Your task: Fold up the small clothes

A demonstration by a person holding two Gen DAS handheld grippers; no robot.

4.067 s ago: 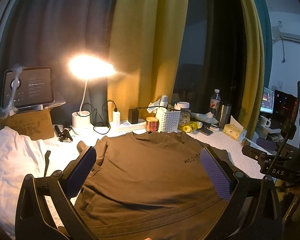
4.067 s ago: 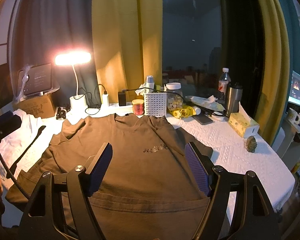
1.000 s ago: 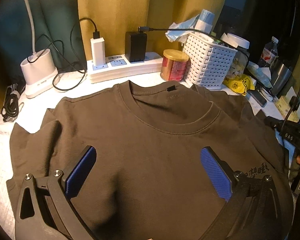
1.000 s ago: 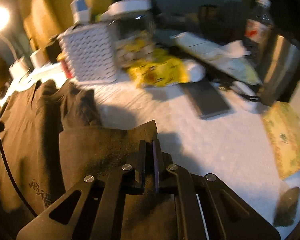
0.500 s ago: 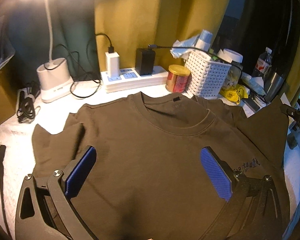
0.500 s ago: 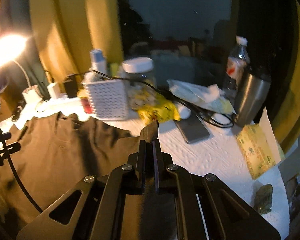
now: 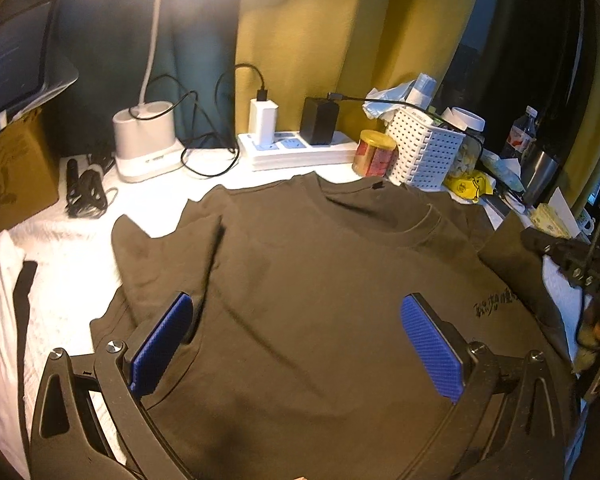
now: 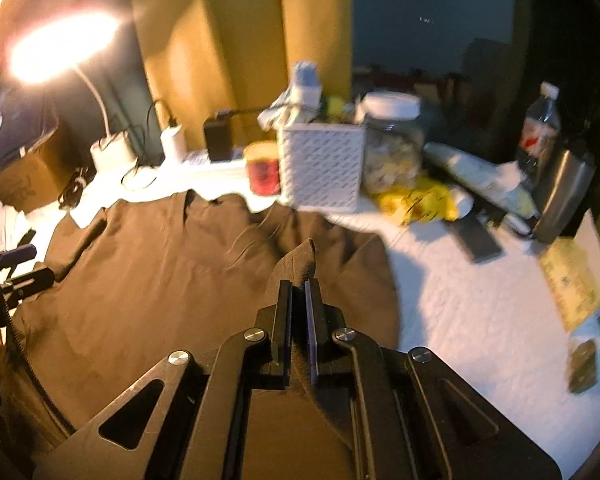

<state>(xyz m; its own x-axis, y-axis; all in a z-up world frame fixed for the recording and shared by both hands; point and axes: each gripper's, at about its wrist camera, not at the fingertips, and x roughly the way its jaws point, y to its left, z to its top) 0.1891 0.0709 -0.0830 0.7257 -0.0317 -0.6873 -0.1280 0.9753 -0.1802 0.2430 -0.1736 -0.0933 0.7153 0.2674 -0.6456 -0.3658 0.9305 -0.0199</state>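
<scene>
A dark brown T-shirt (image 7: 320, 280) lies front up on the white table cover, collar toward the back. My left gripper (image 7: 296, 340) hovers open over its chest, blue pads (image 7: 162, 344) wide apart with nothing between them. In the right wrist view my right gripper (image 8: 299, 300) is shut on the shirt's right sleeve (image 8: 300, 260), which sticks up between the fingers, lifted off the table and carried over the shirt (image 8: 160, 272). That raised sleeve (image 7: 508, 248) and the right gripper's black frame (image 7: 568, 260) show at the right edge of the left wrist view.
Along the back stand a lamp base (image 7: 144, 140), a power strip (image 7: 300, 152) with chargers, a red can (image 7: 374, 152), a white basket (image 7: 426, 152), a jar (image 8: 392, 140), a steel tumbler (image 8: 564, 196) and a bottle (image 8: 540, 128). A phone (image 8: 478, 240) and tissue pack (image 8: 572, 280) lie right. A cardboard box (image 7: 12, 172) is left.
My right gripper has lifted the sleeve and carried it leftward over the shirt. My left gripper has drawn back from the collar, so more of the shirt and table shows.
</scene>
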